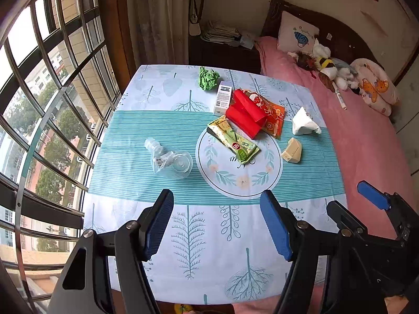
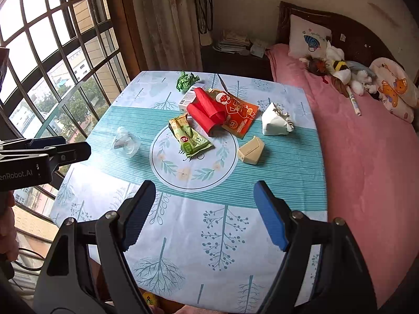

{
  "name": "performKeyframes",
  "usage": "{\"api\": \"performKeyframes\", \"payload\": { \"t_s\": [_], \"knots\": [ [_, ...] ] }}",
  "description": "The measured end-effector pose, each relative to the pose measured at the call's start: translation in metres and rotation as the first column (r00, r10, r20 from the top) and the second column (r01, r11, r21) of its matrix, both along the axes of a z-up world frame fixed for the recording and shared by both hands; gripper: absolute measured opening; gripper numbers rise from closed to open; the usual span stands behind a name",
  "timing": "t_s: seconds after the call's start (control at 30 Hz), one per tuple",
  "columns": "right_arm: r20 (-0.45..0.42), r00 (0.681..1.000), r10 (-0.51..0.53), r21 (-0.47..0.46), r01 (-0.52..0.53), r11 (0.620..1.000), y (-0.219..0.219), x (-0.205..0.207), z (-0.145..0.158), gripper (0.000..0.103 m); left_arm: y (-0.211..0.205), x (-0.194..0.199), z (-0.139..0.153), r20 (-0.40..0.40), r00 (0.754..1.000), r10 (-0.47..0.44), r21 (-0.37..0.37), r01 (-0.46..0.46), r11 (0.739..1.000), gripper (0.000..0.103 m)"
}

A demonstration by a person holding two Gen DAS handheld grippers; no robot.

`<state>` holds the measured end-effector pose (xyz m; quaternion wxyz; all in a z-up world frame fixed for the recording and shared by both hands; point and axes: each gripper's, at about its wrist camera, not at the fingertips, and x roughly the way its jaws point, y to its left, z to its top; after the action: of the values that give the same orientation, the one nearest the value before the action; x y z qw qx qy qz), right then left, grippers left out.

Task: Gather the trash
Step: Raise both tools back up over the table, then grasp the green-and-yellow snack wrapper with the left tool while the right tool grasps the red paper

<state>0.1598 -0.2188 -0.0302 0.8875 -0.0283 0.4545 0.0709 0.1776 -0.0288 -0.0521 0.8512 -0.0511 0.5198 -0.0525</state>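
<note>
A: Nearest first. Left gripper (image 1: 217, 225) over the near edge of the table (image 1: 125, 235), jaws spread wide, nothing between the pads, nothing held. Only patterned cloth shows in the gap.

B: Right gripper (image 2: 204, 216), same story: jaws well apart, empty, pointing down at the near half of the table. The left gripper also shows in the right wrist view, at the left edge, window side.

A: Trash, moving outward. Crushed clear plastic bottle (image 1: 169, 161) lying on the striped band, window side, apart from the rest. Green snack wrapper (image 1: 234, 141) lies across the far rim of the printed round motif at centre.

B: Bed side of that motif, a cream-coloured wedge-shaped carton (image 2: 251, 153), lying alone. Just beyond it, a crumpled white paper (image 2: 276, 121).

A: Behind the green wrapper, a folded red paper piece (image 1: 246, 113) resting on top of an orange printed packet (image 1: 273, 116). Small white box (image 1: 222, 99) touching the red piece on the window side.

B: Farthest on the table: green crumpled paper (image 2: 187, 80), near the far edge.

A: Beyond the table, a pink bed (image 1: 366, 144) with a pillow (image 1: 297, 35) and soft toys (image 1: 330, 69) by the headboard.
</note>
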Motion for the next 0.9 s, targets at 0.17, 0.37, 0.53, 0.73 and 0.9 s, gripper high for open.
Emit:
{"api": "performKeyframes", "payload": {
  "t_s": [0.17, 0.37, 0.53, 0.73, 0.9],
  "knots": [
    [-0.022, 0.994, 0.104, -0.007, -0.104, 0.995, -0.033, 0.066, -0.013, 0.075, -0.037, 0.054, -0.021, -0.033, 0.997, 0.069, 0.023, -0.068, 0.997, 0.07],
    [-0.06, 0.986, 0.156, -0.001, -0.156, 0.988, -0.062, 0.133, -0.04, 0.075, -0.068, 0.113, -0.063, -0.098, 0.986, 0.133, 0.021, -0.131, 0.991, 0.07],
    [-0.094, 0.981, 0.17, 0.001, -0.17, 0.985, -0.07, 0.169, -0.07, 0.074, -0.079, 0.158, -0.117, -0.189, 0.962, 0.196, 0.013, -0.198, 0.98, 0.07],
    [-0.125, 0.974, 0.189, -0.004, -0.191, 0.981, -0.075, 0.201, -0.096, 0.074, -0.084, 0.201, -0.185, -0.296, 0.913, 0.282, 0.009, -0.293, 0.956, 0.07],
    [-0.141, 0.965, 0.222, -0.015, -0.227, 0.974, -0.071, 0.218, -0.111, 0.074, -0.096, 0.22, -0.206, -0.275, 0.908, 0.317, 0.035, -0.32, 0.947, 0.071]
  ]
}}
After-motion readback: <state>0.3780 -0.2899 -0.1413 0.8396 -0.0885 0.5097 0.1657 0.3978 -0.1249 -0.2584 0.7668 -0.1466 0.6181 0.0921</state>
